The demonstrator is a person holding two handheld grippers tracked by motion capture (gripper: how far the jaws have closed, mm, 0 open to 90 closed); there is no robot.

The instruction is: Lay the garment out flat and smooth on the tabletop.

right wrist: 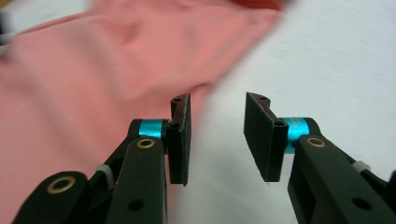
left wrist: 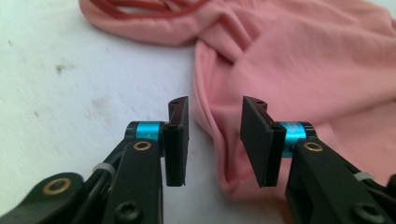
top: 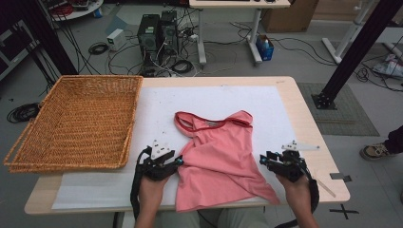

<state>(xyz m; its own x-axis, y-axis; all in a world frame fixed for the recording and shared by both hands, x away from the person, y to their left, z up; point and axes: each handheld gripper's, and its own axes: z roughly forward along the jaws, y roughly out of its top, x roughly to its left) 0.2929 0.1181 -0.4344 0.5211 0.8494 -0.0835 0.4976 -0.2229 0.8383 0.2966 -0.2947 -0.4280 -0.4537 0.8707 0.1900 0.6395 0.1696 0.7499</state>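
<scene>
While both grippers flank the pink top [top: 223,156], the left gripper [left wrist: 215,140] and right gripper [right wrist: 217,140] stand open, gripping nothing; it lies crumpled on the table, and the wicker basket [top: 76,121] beyond its left side seems its likely destination.

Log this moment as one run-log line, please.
left gripper: open at pink top edge | right gripper: open beside hem | basket: empty

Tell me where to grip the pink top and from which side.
Grip the pink top at its two side edges, each gripper coming in level from its own side. It lies flat but rumpled; the left gripper already has a raised fold of the edge between open jaws. The right gripper stands open at the opposite edge.
</scene>
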